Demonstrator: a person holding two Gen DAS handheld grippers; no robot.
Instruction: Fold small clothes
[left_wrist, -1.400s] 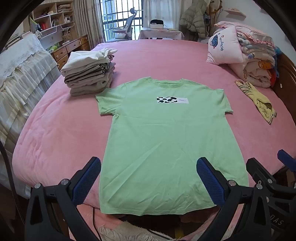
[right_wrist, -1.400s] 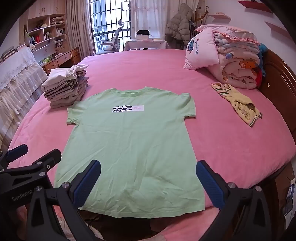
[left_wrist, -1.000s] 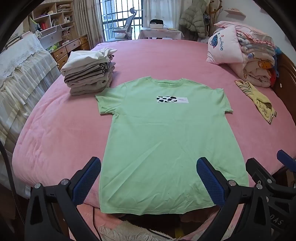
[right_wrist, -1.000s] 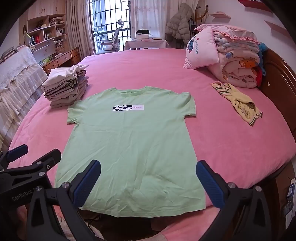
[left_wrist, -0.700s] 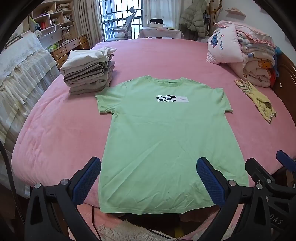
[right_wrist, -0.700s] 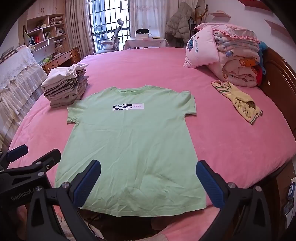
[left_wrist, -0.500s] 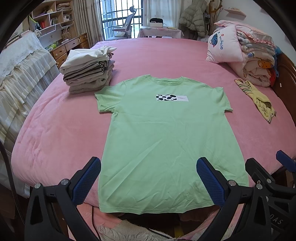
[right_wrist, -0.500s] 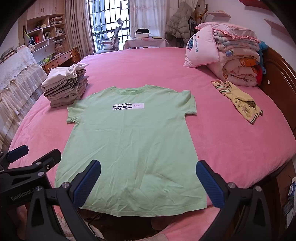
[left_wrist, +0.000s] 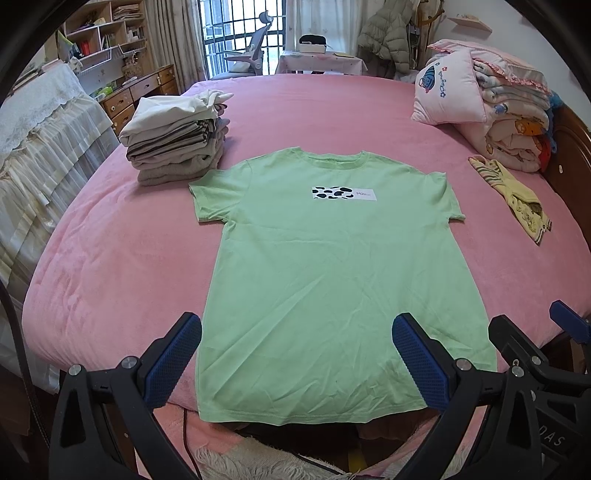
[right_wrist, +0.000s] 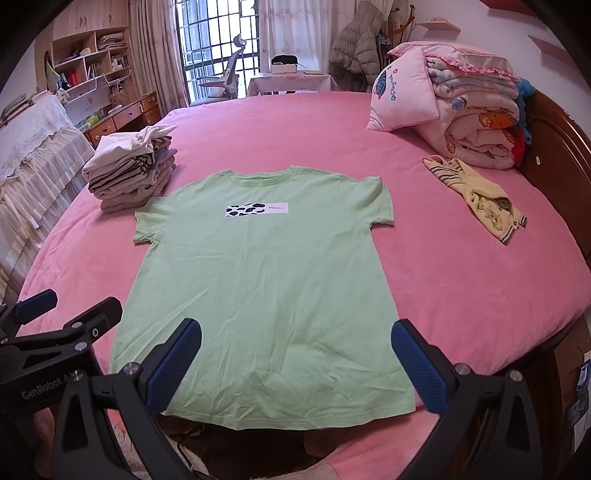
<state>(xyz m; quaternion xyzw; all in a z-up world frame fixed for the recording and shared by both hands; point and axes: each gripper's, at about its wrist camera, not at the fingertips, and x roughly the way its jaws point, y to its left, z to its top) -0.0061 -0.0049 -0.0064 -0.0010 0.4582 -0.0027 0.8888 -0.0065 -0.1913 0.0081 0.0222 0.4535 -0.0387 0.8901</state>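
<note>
A light green T-shirt (left_wrist: 332, 266) with a black-and-white cow-print patch lies flat, face up, on the pink bed; it also shows in the right wrist view (right_wrist: 266, 288). Its hem hangs at the near bed edge. My left gripper (left_wrist: 297, 354) is open and empty, held above the hem. My right gripper (right_wrist: 295, 362) is open and empty, also above the hem, to the right of the left one. A small yellow striped garment (left_wrist: 517, 195) lies crumpled at the right, and it shows in the right wrist view (right_wrist: 476, 192).
A stack of folded clothes (left_wrist: 173, 140) sits on the bed left of the shirt's sleeve. A pink pillow (left_wrist: 447, 96) and folded blankets (right_wrist: 480, 122) are piled at the far right by the wooden headboard (right_wrist: 554, 147). A fluffy rug (left_wrist: 258, 461) lies below the bed edge.
Both grippers have drifted very slightly, so the shirt sits a touch higher in each view. Both stay open and empty; the shirt has not moved.
</note>
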